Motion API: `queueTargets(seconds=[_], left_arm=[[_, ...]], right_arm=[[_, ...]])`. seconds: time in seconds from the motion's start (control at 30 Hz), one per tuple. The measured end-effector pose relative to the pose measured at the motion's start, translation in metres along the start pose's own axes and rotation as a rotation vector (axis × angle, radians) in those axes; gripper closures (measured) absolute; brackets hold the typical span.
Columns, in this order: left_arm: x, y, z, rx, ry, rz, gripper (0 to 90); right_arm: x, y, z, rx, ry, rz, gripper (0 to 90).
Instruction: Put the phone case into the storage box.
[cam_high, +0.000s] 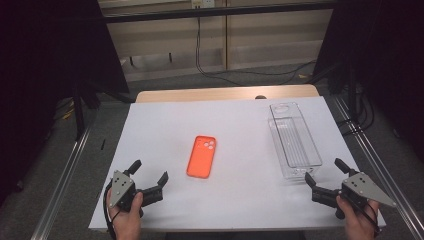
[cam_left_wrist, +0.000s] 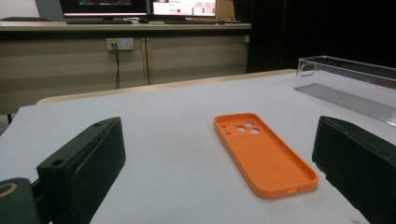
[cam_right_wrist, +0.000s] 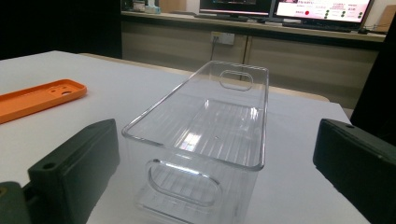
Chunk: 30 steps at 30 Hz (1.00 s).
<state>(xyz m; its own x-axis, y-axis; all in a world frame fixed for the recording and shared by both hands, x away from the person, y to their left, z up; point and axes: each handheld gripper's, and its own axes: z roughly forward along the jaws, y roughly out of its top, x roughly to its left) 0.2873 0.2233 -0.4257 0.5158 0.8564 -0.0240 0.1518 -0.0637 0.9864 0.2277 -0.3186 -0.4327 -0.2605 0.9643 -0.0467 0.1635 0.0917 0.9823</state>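
Observation:
An orange phone case (cam_high: 201, 156) lies hollow side up near the middle of the white table top (cam_high: 240, 120); its camera cut-outs point away from me. A clear plastic bin (cam_high: 293, 139) stands empty at the right, long side running away from me. My left gripper (cam_high: 149, 173) rests at the front left, open, with nothing between its jaws; the orange phone case (cam_left_wrist: 261, 151) lies ahead of it. My right gripper (cam_high: 325, 171) sits at the front right, open and empty, just short of the near end of the clear plastic bin (cam_right_wrist: 210, 135).
Metal rails (cam_high: 65, 175) run along both sides of the table. Cables (cam_high: 220, 70) lie on the floor beyond the far edge, in front of a low wooden cabinet (cam_high: 220, 35).

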Motion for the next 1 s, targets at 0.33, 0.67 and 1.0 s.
queueTargets(seconds=[0.33,0.67,1.0], left_arm=[[-0.003,0.0,0.001,0.012,-0.004,-0.005,2.4],[-0.011,0.004,0.008,0.031,-0.056,0.001,1.6],[-0.017,0.006,0.019,0.074,-0.103,0.015,1.3]], right_arm=[[-0.001,-0.001,0.001,0.005,0.007,0.011,0.0],[-0.003,-0.002,0.002,0.009,0.008,0.016,0.0],[-0.002,-0.002,0.004,0.011,0.018,0.017,0.0]])
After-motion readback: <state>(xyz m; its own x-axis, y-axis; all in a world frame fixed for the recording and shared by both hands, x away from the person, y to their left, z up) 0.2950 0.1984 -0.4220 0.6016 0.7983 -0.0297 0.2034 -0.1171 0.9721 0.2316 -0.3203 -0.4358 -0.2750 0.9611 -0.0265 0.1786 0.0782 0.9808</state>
